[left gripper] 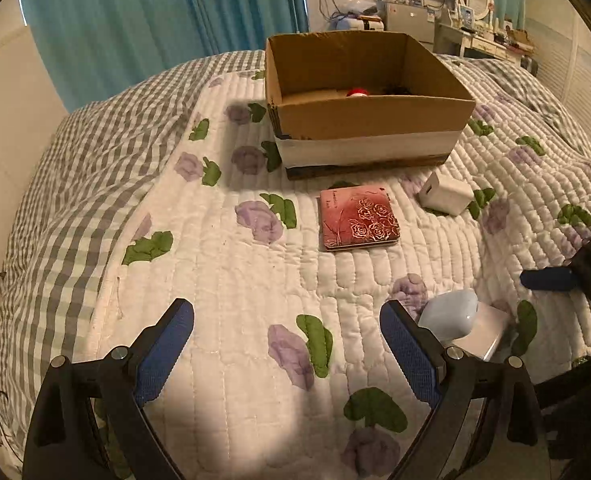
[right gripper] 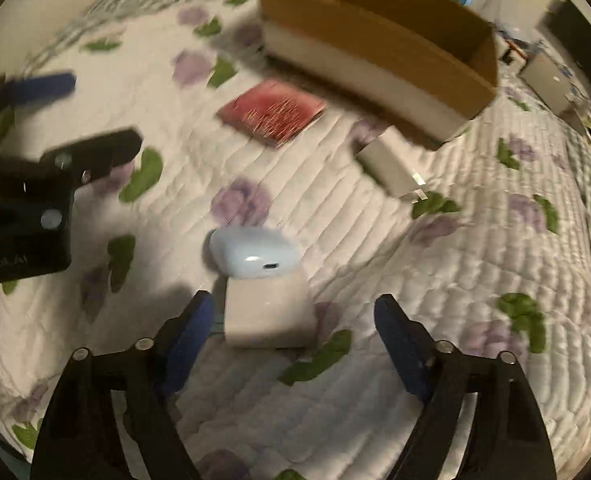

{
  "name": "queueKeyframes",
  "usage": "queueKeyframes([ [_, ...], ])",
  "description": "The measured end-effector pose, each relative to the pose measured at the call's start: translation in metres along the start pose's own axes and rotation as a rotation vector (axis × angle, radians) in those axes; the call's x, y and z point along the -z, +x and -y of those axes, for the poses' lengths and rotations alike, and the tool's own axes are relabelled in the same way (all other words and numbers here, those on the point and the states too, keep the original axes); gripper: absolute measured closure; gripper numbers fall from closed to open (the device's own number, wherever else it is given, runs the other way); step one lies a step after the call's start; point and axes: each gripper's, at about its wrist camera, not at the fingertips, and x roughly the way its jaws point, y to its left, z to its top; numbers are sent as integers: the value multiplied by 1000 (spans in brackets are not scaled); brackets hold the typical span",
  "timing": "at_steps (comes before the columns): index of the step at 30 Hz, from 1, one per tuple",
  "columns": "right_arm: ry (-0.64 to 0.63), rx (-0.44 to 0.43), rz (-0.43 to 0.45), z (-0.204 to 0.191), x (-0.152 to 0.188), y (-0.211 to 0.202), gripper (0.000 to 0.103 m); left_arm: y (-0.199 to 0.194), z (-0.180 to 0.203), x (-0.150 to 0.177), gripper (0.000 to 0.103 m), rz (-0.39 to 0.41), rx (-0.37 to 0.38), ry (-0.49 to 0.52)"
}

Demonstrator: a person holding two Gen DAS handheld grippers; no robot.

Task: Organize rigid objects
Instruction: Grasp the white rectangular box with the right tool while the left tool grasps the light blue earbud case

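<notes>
An open cardboard box (left gripper: 369, 120) stands on the quilted bed, with a red-and-white item (left gripper: 357, 92) inside. In front of it lie a red rose-embossed case (left gripper: 358, 218) and a white charger (left gripper: 445, 193). A pale blue earbud case (right gripper: 254, 254) rests on a white block (right gripper: 269, 314). My right gripper (right gripper: 293, 320) is open, its fingers on either side of the white block, apart from it. My left gripper (left gripper: 287, 330) is open and empty above the quilt; the blue case (left gripper: 451, 314) lies just right of its right finger. The right view is blurred.
The box (right gripper: 379, 52), red case (right gripper: 273, 112) and charger (right gripper: 389, 164) show beyond my right gripper. The left gripper's body (right gripper: 27, 200) is at that view's left. A checked blanket (left gripper: 75, 184) covers the bed's left side. A dresser (left gripper: 483, 40) stands far behind.
</notes>
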Motion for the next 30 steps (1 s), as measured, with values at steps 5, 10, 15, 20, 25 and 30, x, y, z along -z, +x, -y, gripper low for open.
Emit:
queueKeyframes([
  [5,12,-45,-54,-2,-3,20,25,2,5,4,7,-2,8,13],
  [10,57,-66,-99,2,-5,36,30,5,4,5,7,-19,5,-2],
  [15,86,-125,-114,3,-6,43,53,1,1,3,7,-14,-1,-14],
  [20,65,-97,-34,3,-2,9,53,-2,3,2,7,-3,-7,-32],
  [25,63,15,70,28,-6,-32,53,2,21,-1,7,-16,21,-29],
  [30,123,52,111,74,-16,-49,53,10,50,1,7,-35,87,7],
])
